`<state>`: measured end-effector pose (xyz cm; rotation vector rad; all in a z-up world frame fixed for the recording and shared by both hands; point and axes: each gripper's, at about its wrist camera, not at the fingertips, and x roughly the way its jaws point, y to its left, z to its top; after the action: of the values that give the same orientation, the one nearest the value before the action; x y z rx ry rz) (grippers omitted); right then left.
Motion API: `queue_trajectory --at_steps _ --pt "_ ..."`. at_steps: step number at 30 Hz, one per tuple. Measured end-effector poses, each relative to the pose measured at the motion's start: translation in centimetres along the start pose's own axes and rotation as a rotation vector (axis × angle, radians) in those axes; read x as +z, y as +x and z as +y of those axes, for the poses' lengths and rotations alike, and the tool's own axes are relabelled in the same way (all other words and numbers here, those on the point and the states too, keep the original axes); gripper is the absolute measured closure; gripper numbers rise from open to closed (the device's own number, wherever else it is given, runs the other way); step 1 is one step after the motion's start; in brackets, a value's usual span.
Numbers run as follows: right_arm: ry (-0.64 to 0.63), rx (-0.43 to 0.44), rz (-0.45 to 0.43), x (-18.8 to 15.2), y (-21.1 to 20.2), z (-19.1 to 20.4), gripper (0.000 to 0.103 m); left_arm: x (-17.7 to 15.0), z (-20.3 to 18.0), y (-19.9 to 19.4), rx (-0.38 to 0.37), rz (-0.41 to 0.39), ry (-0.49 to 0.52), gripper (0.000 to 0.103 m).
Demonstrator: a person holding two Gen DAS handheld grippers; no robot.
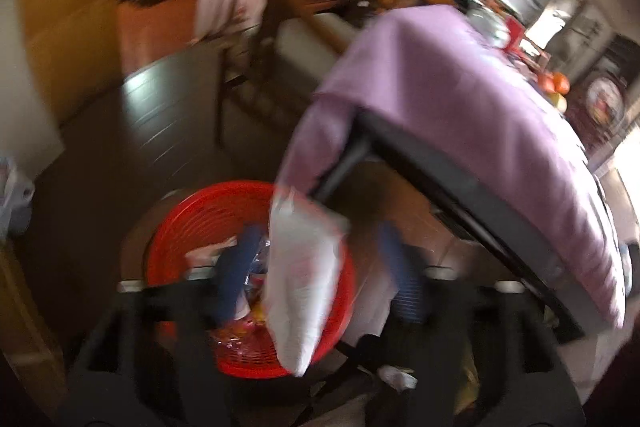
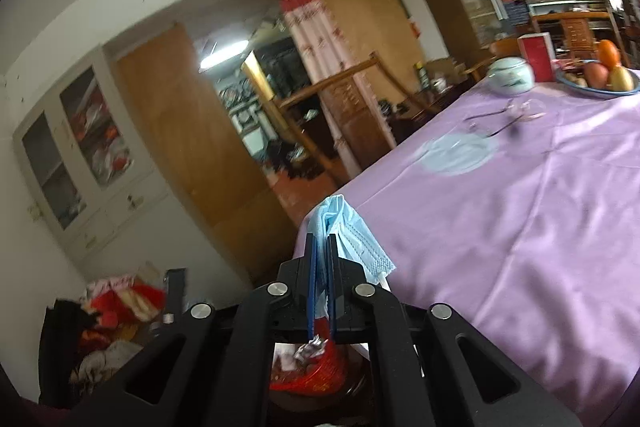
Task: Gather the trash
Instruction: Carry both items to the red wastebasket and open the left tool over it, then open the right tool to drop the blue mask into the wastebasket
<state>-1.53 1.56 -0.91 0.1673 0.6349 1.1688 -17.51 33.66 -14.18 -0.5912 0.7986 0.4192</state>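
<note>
In the blurred left wrist view a red mesh basket (image 1: pixel 188 223) stands on the dark floor beside the table, with wrappers and scraps inside. My left gripper (image 1: pixel 318 231) hangs over it, open. A white plastic bag (image 1: pixel 304 279) sits loose between its blue fingers (image 1: pixel 234 275), over the basket, and neither pad presses on it. In the right wrist view my right gripper (image 2: pixel 320 239) is shut on a light blue face mask (image 2: pixel 352 231) at the corner of the purple-clothed table (image 2: pixel 520 227). The red basket (image 2: pixel 320 371) shows below it.
The table carries a white jar (image 2: pixel 510 75), a red box (image 2: pixel 536 57), a fruit plate (image 2: pixel 600 77) and eyeglasses (image 2: pixel 516 111). Its dark leg (image 1: pixel 340 163) stands close to the basket. A crumpled white scrap (image 1: pixel 396 377) lies on the floor. A pile of clothes (image 2: pixel 116 307) lies by the white cabinet (image 2: pixel 76 147).
</note>
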Motion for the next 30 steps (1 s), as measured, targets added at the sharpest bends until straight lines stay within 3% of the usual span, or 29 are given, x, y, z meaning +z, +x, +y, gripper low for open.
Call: queue_trajectory --at_steps 2,5,10,14,20,30 --pt "-0.021 0.013 0.041 -0.7 1.3 1.4 0.098 0.1 1.2 0.2 -0.014 0.001 -0.038 0.032" --pt "-0.047 0.033 0.101 -1.5 3.6 2.9 0.098 0.8 2.6 -0.9 0.026 -0.044 -0.081 0.026" --pt "-0.087 0.08 0.219 -3.4 8.3 6.1 0.098 1.6 3.9 -4.7 0.156 -0.183 -0.104 0.01" --pt "-0.113 0.111 0.304 -5.2 12.1 8.3 0.098 2.1 5.1 -6.1 0.239 -0.231 -0.1 0.009" --pt "-0.13 0.12 0.404 -7.1 17.3 9.6 0.098 2.1 6.4 -6.3 0.323 -0.256 -0.08 0.007" --pt "-0.178 0.121 0.517 -9.5 24.6 10.9 0.093 1.6 9.7 -4.8 0.362 -0.215 -0.138 0.007"
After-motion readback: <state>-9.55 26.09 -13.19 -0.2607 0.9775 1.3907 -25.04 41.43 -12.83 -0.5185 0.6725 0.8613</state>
